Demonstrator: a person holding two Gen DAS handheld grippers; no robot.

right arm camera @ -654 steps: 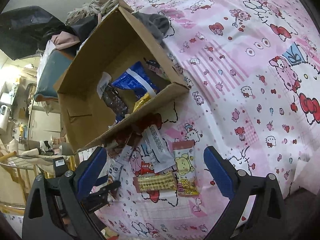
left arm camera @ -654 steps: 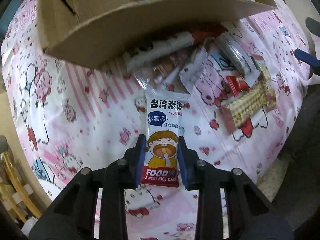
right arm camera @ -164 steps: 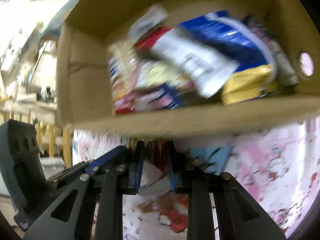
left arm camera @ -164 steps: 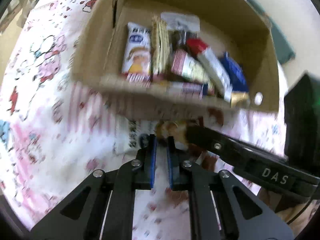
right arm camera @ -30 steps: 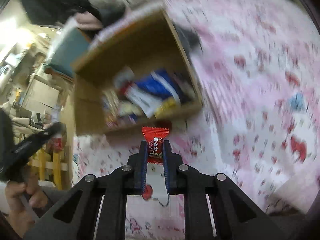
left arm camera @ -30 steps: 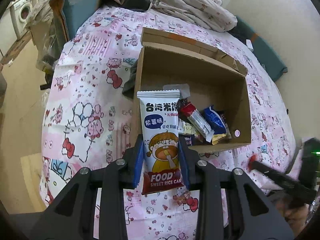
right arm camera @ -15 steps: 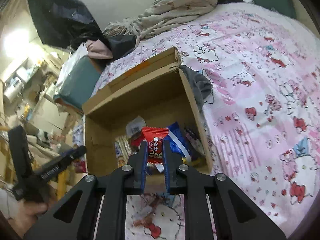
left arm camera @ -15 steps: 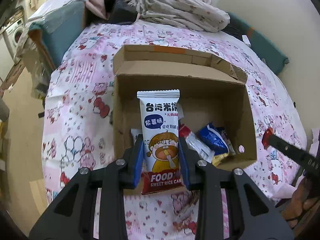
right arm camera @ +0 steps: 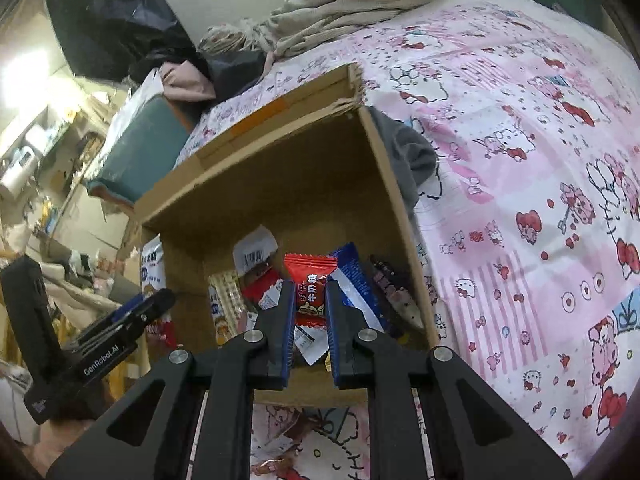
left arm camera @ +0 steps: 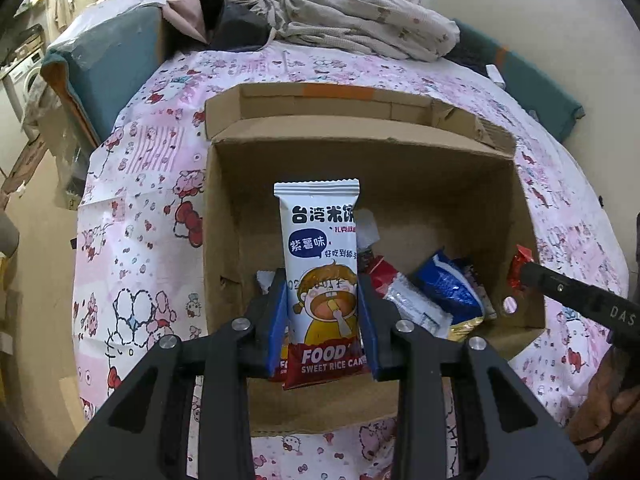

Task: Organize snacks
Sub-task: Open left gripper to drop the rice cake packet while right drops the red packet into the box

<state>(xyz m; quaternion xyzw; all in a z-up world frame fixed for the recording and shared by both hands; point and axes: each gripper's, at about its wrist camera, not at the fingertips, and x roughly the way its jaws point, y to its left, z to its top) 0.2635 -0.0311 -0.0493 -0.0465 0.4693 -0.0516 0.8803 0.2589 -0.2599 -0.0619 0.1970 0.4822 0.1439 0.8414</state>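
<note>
jaws tilted down, gripping snacks (left arm camera: 322, 276), seemingly over box (left arm camera: 224, 216).

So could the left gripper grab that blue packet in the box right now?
Probably not as it stands. The left gripper is already clamped on the rice cake packet, so its jaws are full. The blue packet itself lies uncovered in the open cardboard box; nothing blocks it from above.

Both grippers angle downward, left gripper (left arm camera: 322, 316) clamped on something wide-ish, right gripper (right arm camera: 307, 312) pinching tighter, jaws nearly together.
</note>
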